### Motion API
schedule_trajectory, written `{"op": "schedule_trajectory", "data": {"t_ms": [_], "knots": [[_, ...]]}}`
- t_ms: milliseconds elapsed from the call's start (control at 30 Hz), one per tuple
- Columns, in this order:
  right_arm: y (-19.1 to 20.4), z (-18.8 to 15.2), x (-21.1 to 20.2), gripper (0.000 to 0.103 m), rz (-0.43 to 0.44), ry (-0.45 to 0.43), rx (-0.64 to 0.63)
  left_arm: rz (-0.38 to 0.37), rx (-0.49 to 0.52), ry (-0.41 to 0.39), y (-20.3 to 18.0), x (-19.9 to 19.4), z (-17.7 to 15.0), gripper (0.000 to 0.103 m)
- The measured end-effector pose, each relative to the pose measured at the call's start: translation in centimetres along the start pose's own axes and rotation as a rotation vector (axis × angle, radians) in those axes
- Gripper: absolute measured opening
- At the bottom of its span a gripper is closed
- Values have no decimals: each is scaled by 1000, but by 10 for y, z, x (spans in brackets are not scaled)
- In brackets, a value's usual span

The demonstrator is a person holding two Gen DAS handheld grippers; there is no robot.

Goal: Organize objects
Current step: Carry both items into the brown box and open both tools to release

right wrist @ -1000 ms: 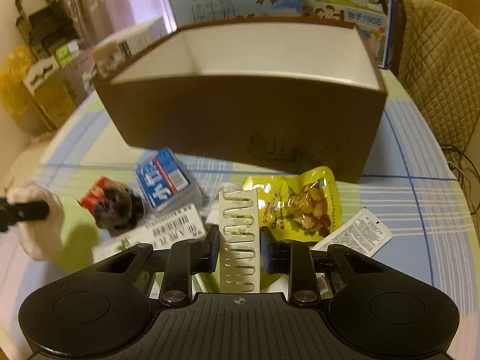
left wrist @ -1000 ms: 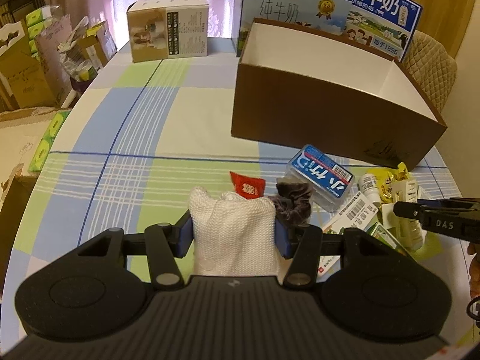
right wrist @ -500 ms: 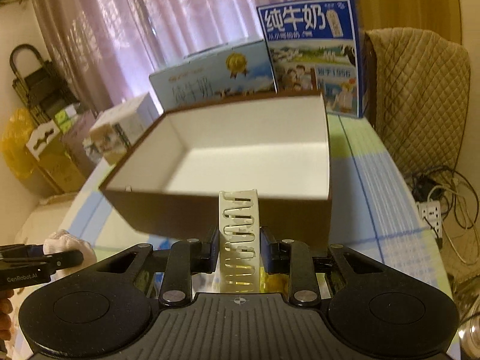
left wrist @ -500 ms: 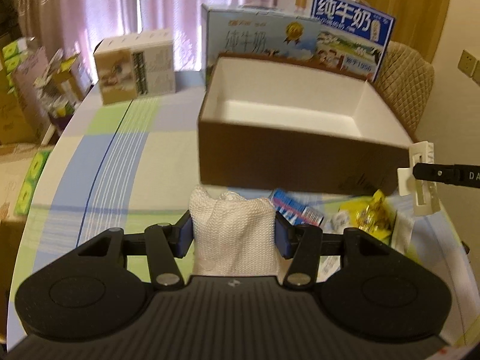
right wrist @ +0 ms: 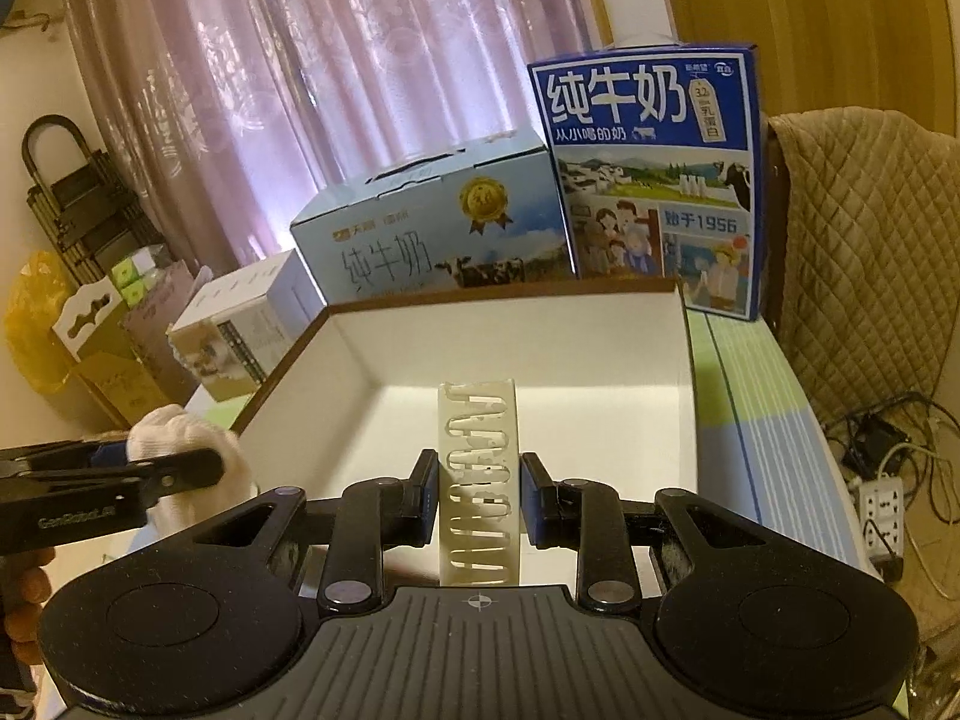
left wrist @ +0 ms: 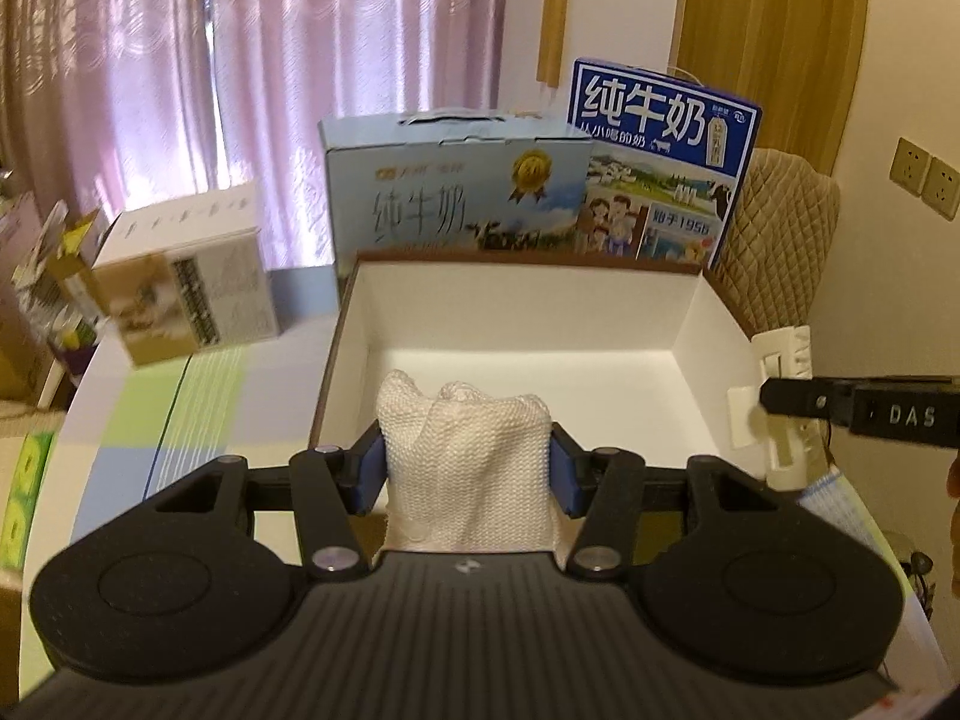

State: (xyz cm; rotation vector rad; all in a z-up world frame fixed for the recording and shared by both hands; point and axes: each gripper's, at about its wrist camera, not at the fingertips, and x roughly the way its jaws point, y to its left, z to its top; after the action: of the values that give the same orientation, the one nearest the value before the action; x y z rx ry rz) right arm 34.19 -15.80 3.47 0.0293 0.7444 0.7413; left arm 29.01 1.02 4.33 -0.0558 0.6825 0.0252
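Observation:
My left gripper (left wrist: 467, 468) is shut on a white knitted cloth (left wrist: 465, 456) and holds it above the near edge of the open brown box (left wrist: 522, 360), whose white inside shows nothing in it. My right gripper (right wrist: 477, 495) is shut on a cream plastic strip with slots (right wrist: 478, 480) and holds it over the same box (right wrist: 516, 360). In the left wrist view the strip (left wrist: 780, 384) hangs at the box's right wall. In the right wrist view the cloth (right wrist: 186, 450) shows at the box's left side.
Two blue milk cartons (left wrist: 456, 198) (left wrist: 660, 162) stand right behind the box. A white and tan carton (left wrist: 186, 294) stands back left on the checked tablecloth (left wrist: 150, 414). A quilted chair (right wrist: 870, 252) is at the right, with a power strip (right wrist: 882, 504) on the floor.
Both grippers have risen from the table clutter and moved forward to the box, each carrying its object. The loose items on the table have dropped out of view.

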Motion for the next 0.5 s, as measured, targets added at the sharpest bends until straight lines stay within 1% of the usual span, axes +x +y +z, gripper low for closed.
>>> {"op": "schedule_trajectory", "data": {"t_ms": [100,233,367,500], "knots": [[-4,9,12,25,-4,6,6,-6,12,7,-5,18,14,49],[-10,15,30,25,-12,24,10,-9,16,37,-10,44,25,49],[-18,13,47,25,-25,58,23,-22,14,77,-13,67,26,49],[-25,6,65,25,-40,102,36,-22,19,126,-18,90,21,50]]}}
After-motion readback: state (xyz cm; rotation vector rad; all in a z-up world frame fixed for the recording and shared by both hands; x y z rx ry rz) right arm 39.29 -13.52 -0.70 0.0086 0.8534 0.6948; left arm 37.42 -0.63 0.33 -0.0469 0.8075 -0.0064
